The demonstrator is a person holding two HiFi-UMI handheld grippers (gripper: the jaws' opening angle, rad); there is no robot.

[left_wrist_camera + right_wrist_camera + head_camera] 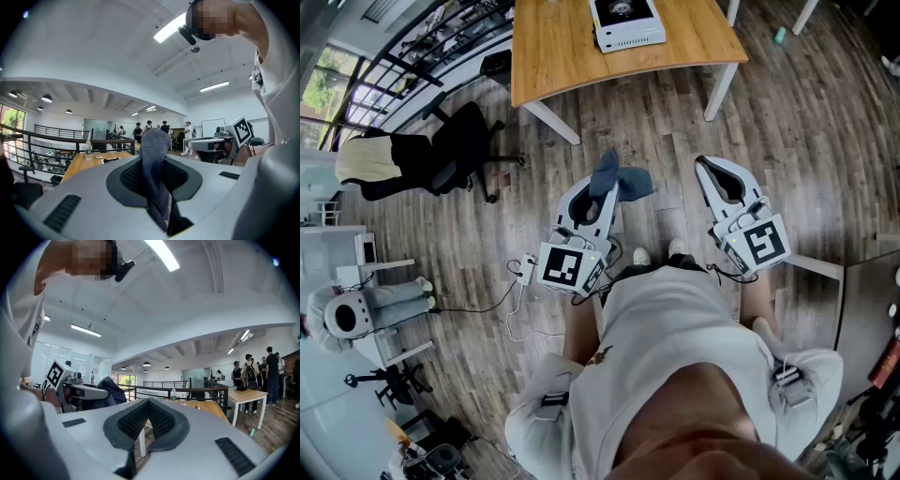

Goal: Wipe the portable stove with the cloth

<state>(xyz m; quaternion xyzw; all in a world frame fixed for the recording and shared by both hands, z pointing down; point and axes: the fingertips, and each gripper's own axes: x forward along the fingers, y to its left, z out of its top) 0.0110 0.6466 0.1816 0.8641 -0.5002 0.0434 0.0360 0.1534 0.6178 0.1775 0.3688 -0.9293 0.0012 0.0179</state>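
Note:
The white portable stove (625, 22) sits on the wooden table (553, 56) at the top of the head view, well ahead of both grippers. My left gripper (607, 186) is held over the wood floor, shut on a blue-grey cloth (623, 178) that sticks out past its tips. In the left gripper view the cloth (154, 164) stands pinched between the dark pads. My right gripper (705, 164) is held level beside it with its tips together and nothing in them; its pads (136, 420) meet at a point.
A black office chair (455, 150) with a pale garment (366, 159) stands left of the table. Cables (520, 291) lie on the floor by my feet (656, 253). A water bottle (88, 149) stands on the table. Several people (150, 129) stand far off.

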